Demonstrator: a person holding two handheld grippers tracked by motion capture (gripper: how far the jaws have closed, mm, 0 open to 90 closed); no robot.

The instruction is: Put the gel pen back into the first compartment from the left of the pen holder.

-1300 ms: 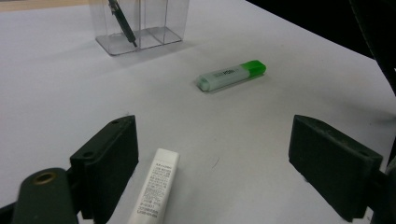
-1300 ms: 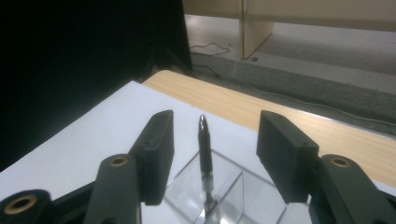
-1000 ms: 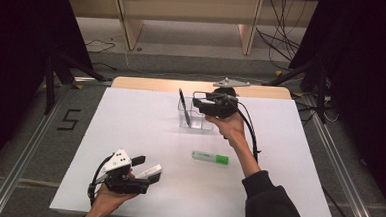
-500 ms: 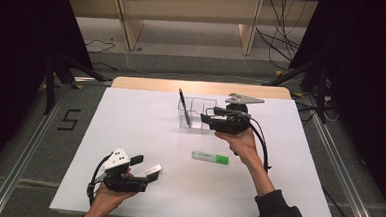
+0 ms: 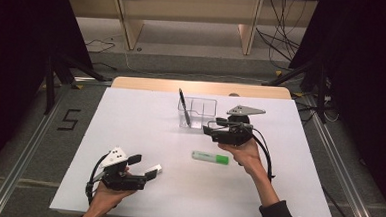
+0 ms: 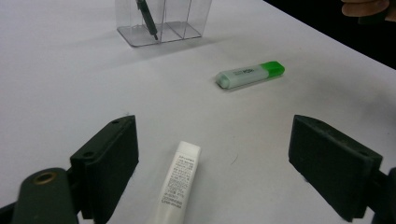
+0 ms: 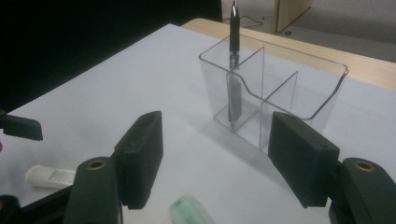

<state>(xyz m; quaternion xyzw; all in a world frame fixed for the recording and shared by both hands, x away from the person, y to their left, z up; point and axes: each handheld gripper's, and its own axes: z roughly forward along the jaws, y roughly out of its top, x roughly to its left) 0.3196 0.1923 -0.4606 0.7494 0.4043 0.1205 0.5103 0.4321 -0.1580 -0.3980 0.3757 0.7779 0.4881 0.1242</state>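
Two grippers spread, empty: right gripper (image 5: 211,129), jaws just opening, near clear organiser (image 5: 200,114) holding pen (image 5: 183,106); green highlighter (image 5: 210,157) at its 6 o'clock; left gripper (image 5: 147,167) over white tube (image 6: 180,181), possibly glue stick.

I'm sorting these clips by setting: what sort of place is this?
Probably a lab recording bay, not an office: a white table between dark curtains, loose cables on the floor, and a taped floor number. On it stand a clear organizer and a highlighter.
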